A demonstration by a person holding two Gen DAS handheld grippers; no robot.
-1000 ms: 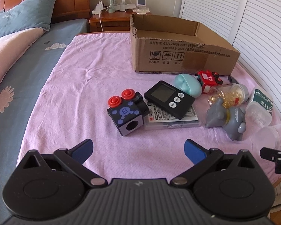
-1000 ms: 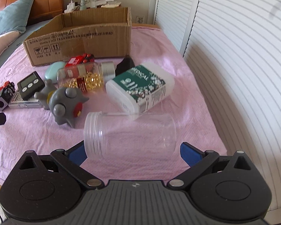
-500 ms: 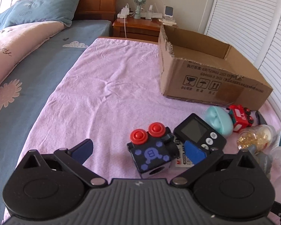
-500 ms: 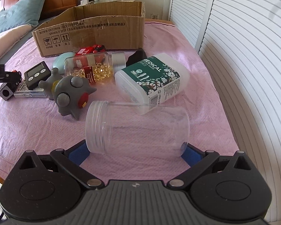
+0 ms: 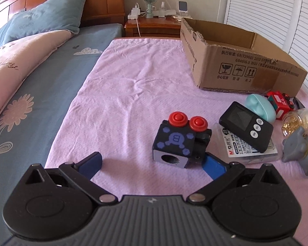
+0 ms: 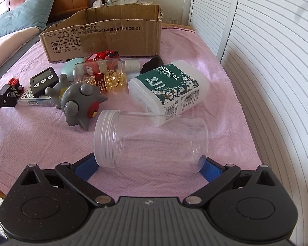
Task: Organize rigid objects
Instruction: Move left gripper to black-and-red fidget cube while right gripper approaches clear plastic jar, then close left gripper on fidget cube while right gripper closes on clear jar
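Observation:
A black cube toy (image 5: 179, 142) with two red buttons lies on the pink cloth. My left gripper (image 5: 152, 164) is open; the cube sits against its right finger (image 5: 213, 166), with a wide gap to the left finger. My right gripper (image 6: 147, 167) is open around a clear plastic jar (image 6: 152, 141) lying on its side between the fingers. An open cardboard box (image 5: 242, 65) stands at the back; it also shows in the right wrist view (image 6: 104, 34).
A black timer (image 5: 246, 126), a clear case (image 5: 250, 149), a mint pod (image 5: 260, 107), a red toy car (image 5: 280, 102), a capsule bottle (image 6: 104, 74), a grey toy (image 6: 80, 102) and a swab box (image 6: 170, 88) lie nearby. The shutter wall is on the right.
My left gripper has moved in towards the cube, which now lies by its right finger. My right gripper has closed in on the clear jar, its fingers now beside both ends.

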